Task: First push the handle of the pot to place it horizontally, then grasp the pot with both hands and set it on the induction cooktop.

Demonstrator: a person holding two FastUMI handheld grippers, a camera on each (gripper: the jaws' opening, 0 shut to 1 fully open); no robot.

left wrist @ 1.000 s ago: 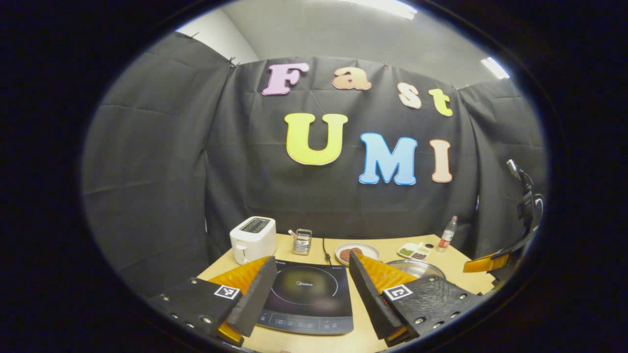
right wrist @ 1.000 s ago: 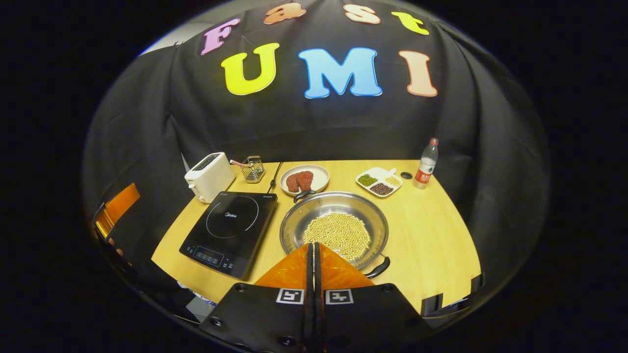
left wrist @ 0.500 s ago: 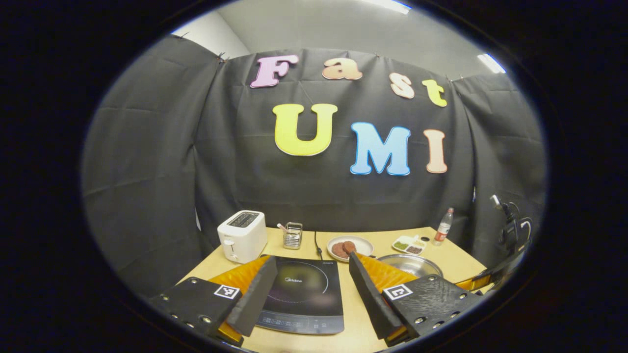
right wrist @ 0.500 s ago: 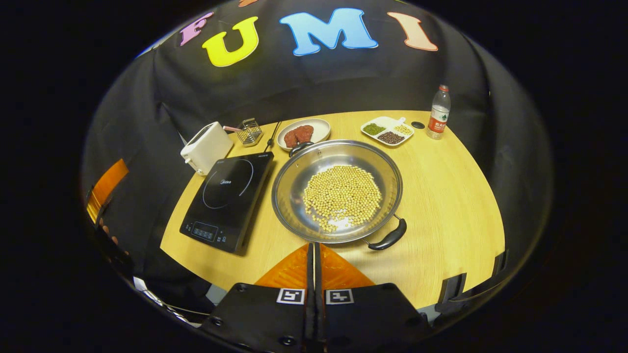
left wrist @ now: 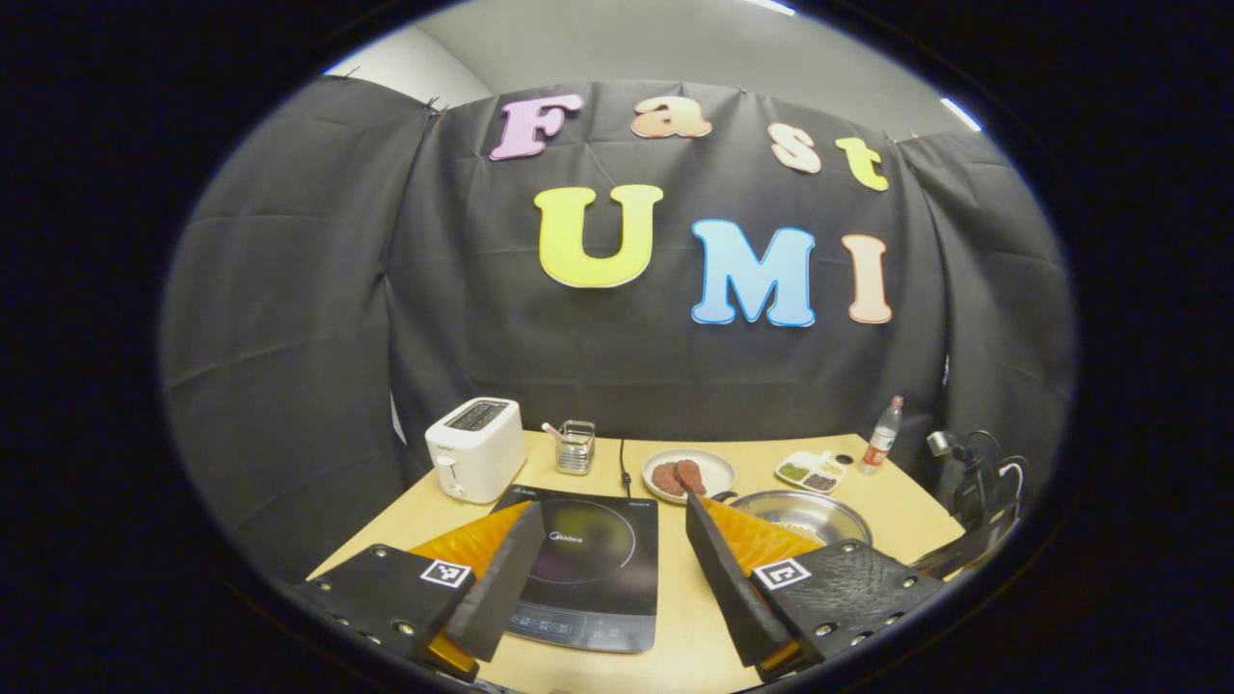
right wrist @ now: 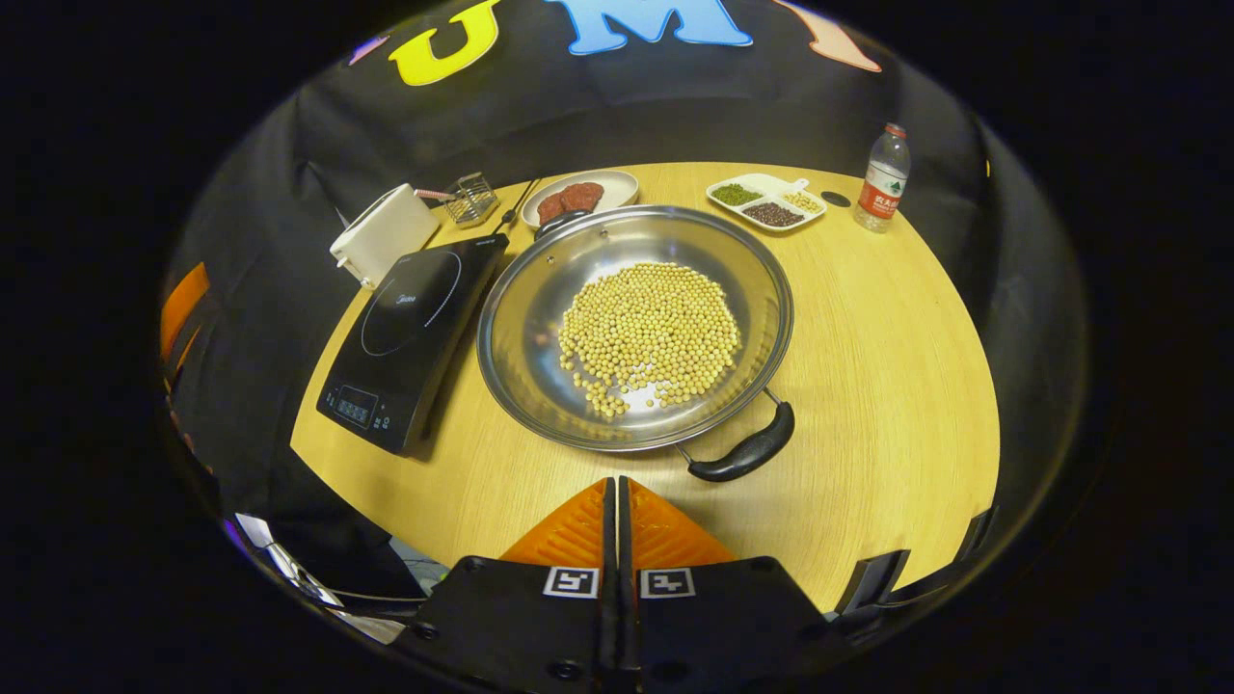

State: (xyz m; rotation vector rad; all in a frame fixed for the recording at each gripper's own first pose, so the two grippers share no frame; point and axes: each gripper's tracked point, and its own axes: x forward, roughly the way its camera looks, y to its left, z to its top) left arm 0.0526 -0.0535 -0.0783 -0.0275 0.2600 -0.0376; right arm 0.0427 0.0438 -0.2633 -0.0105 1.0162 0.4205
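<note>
In the right gripper view the right gripper point(right wrist: 617, 492) has its fingers pressed together, holding nothing, above the table point(right wrist: 897, 386) edge. Just beyond, the pot point(right wrist: 636, 328) of beans point(right wrist: 651, 333) sits right of the cooktop point(right wrist: 410, 333) — near handle point(right wrist: 742, 453) angled right. The left gripper view shows the left gripper point(left wrist: 607, 540) spread wide over the cooktop point(left wrist: 588, 569), the pot point(left wrist: 800, 516) low at right. Toaster point(left wrist: 474, 448), plate point(left wrist: 689, 474) and bottle point(left wrist: 882, 436) stand farther back.

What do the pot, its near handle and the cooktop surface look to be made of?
Pot: apparently polished steel; a bright silvery wall with mirror-like glints, holding pale dry beans.
Near handle: a dark, smooth grip, probably plastic, on thin metal struts.
Induction cooktop: a glossy black top, likely glass, since it reflects light.
Table: a light wood-grain finish.
</note>
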